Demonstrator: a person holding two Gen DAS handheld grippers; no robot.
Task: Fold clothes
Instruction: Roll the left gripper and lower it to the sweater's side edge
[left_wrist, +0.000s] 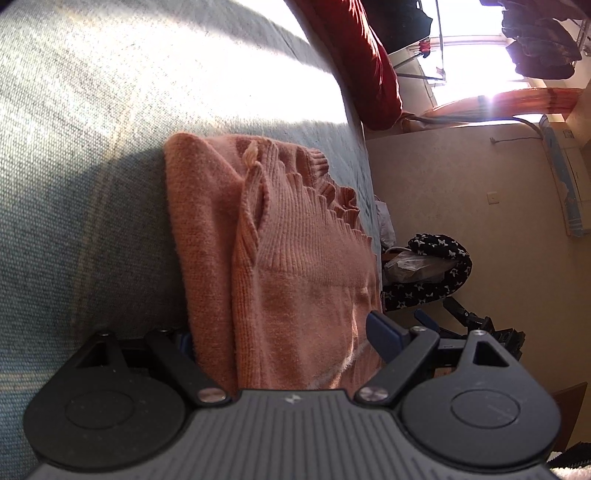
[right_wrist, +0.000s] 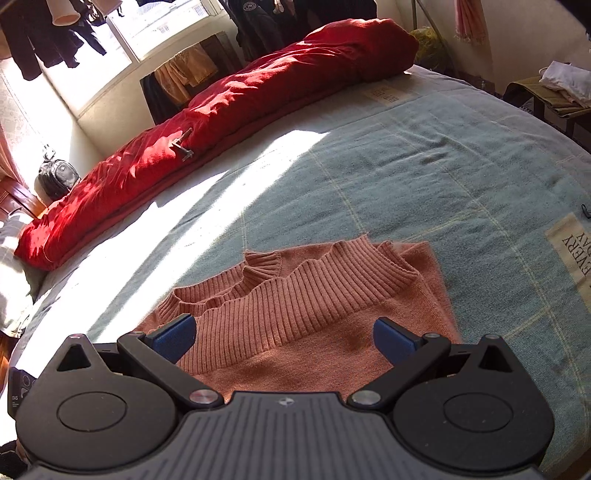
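The right gripper (right_wrist: 284, 334) has its two blue fingers (right_wrist: 176, 334) spread wide, with nothing pinched; they hang just over the near part of the folded pink sweater (right_wrist: 314, 314). The left finger sits over the sweater's near left corner, by the scalloped ribbed band, and the right finger over its near right part. Whether the pads touch the knit cannot be told.

The left gripper (left_wrist: 284, 334) is also spread wide. Its right finger (left_wrist: 384, 332) shows at the sweater's (left_wrist: 295, 258) right edge; its left finger is mostly hidden behind the sweater's left edge, so the folded bulk lies between the two. The pads do not appear to press it, though contact on the hidden side cannot be judged.

The sweater lies folded into a compact rectangle, ribbed hem and a cuff uppermost, flat on the pale blue bedspread (right_wrist: 424, 166). Beyond the sweater, a patch of bright sunlight crosses the bedspread, and past that a long red quilt (right_wrist: 221, 110) lies rolled along the far edge. To the sweater's right, a printed cream patch (right_wrist: 569, 251) is on the bedspread. Behind the quilt, dark clothes (right_wrist: 48, 40) hang at a window.
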